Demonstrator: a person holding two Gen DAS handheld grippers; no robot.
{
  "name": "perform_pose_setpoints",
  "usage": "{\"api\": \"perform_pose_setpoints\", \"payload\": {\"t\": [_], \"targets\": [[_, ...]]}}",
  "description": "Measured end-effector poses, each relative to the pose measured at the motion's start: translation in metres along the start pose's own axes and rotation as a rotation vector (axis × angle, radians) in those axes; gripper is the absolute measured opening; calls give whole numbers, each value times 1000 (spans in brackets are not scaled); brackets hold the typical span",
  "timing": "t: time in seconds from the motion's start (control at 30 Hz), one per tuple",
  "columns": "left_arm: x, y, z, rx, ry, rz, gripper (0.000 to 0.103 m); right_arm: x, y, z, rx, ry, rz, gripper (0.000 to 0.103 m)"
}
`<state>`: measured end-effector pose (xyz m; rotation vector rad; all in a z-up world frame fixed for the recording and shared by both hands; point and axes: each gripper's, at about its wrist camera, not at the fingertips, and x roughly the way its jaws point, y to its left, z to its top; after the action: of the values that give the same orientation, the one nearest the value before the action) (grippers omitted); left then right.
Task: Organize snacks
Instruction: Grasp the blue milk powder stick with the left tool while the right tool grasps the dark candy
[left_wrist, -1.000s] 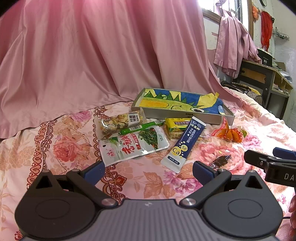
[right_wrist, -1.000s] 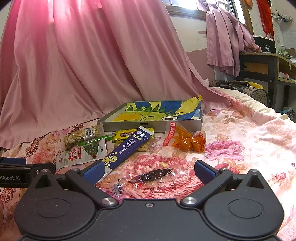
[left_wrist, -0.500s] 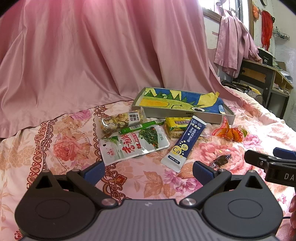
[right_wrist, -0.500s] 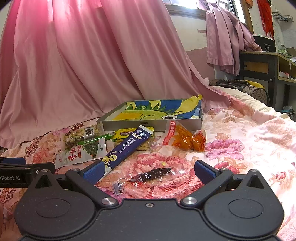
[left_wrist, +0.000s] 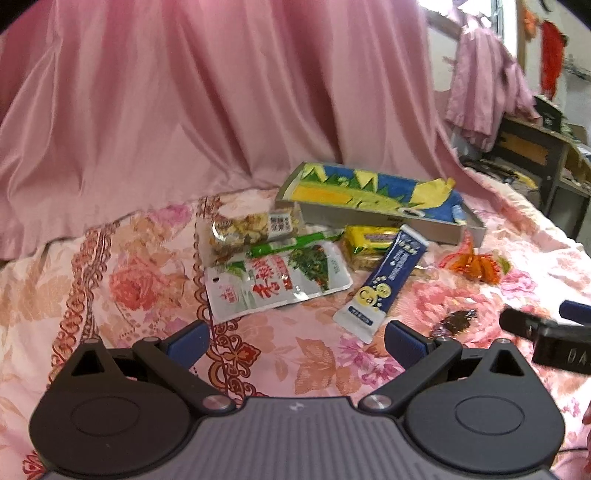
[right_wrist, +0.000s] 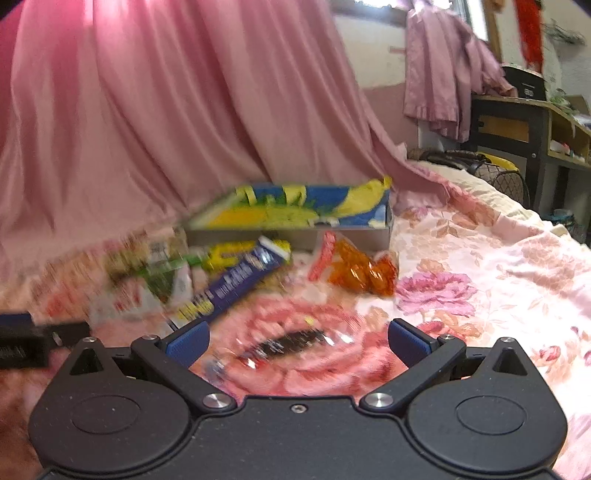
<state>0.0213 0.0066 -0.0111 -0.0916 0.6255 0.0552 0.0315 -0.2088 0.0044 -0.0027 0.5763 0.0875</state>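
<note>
Snack packets lie on a floral bedsheet in front of a shallow grey tray (left_wrist: 436, 230) with a blue, yellow and green picture inside. A white and green packet (left_wrist: 280, 280), a nut packet (left_wrist: 251, 229), a yellow packet (left_wrist: 365, 240), a blue stick packet (left_wrist: 384, 284), an orange packet (left_wrist: 476, 262) and a small dark clear-wrapped snack (left_wrist: 458, 319) show in the left wrist view. My left gripper (left_wrist: 295, 339) is open and empty, short of the packets. My right gripper (right_wrist: 297, 338) is open just above the dark snack (right_wrist: 291, 341); the orange packet (right_wrist: 358, 269) and the tray (right_wrist: 295, 232) lie beyond.
A pink curtain (left_wrist: 184, 110) hangs behind the bed. A desk (right_wrist: 517, 125) with draped pink clothes stands at the right, past the bed's edge. A dark mesh bag (right_wrist: 491, 173) lies on the bed near it. The right gripper's side (left_wrist: 546, 332) shows in the left view.
Both grippers have moved forward and lower toward the snacks. The right wrist view is blurred from motion and the dark snack now sits between its fingers. Nothing has been picked up.
</note>
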Motion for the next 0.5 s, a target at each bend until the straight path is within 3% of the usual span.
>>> {"api": "perform_pose_setpoints", "payload": {"t": [0.13,0.27,0.37,0.5], "targets": [[18,1,9,-29,23,-13,103,19,-4,4,-42,68,1,102],[33,-10,21,20,18,-40,103,34,-12,13,-121,54,42,102],[45,-20,31,87,8,-79,103,49,-16,22,-294,66,104,102],[61,-34,40,160,23,-127,103,59,-23,26,-503,63,269,102]]}}
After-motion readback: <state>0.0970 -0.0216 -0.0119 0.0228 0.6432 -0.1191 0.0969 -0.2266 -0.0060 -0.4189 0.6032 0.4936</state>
